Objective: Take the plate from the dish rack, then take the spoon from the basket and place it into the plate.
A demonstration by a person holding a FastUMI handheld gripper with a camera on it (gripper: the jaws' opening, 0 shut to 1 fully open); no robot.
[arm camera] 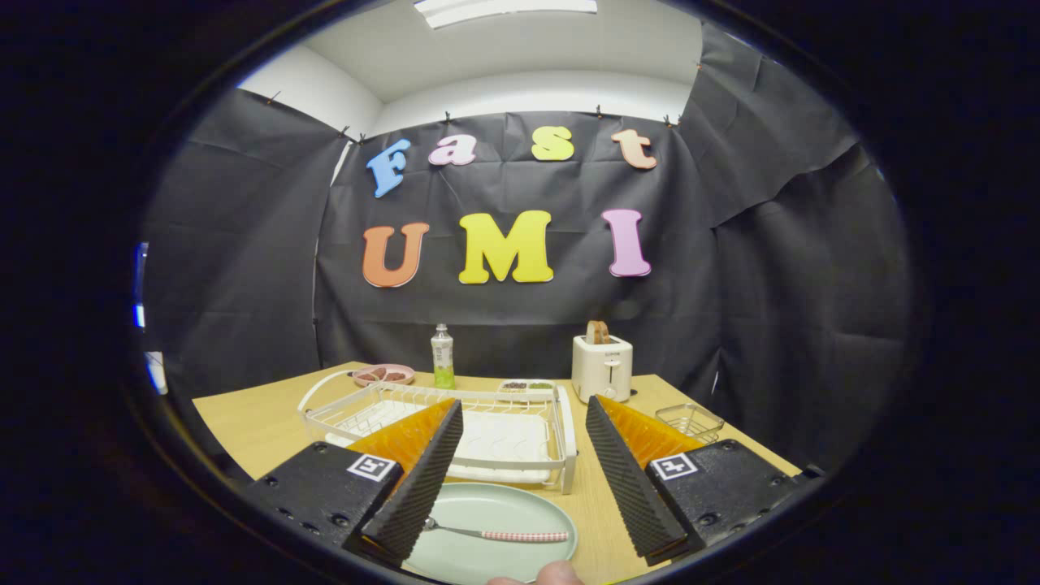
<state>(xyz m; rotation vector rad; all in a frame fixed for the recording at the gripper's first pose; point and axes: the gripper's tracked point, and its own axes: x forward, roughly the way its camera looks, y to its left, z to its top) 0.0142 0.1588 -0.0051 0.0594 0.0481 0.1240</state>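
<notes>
The spoon (496, 533) lies flat inside the plate (520, 504), its bowl toward the left finger of the hand-held gripper (520, 520) and its handle pointing right. By this layout the task appears complete or nearly so.

Handling: the spoon looks light and rigid. The bowl and neck appear to be polished metal and are probably slippery. The handle carries a pale, finely patterned covering that should offer better friction, so the handle's middle is the recommended grasp point.

The plate is a shallow, pale green oval with a smooth glazed look. It is probably ceramic or melamine, stiff and possibly breakable; take it by the rim.

The plate rests on the wooden worktop (260, 422), just in front of the dish rack (561, 439). The rack is white wire over a white ribbed drip tray. Right of the rack sits a small wire basket (691, 420).

Gripper state: the fingers stand wide apart, holding nothing, with ridged inner faces flanking the plate.
</notes>
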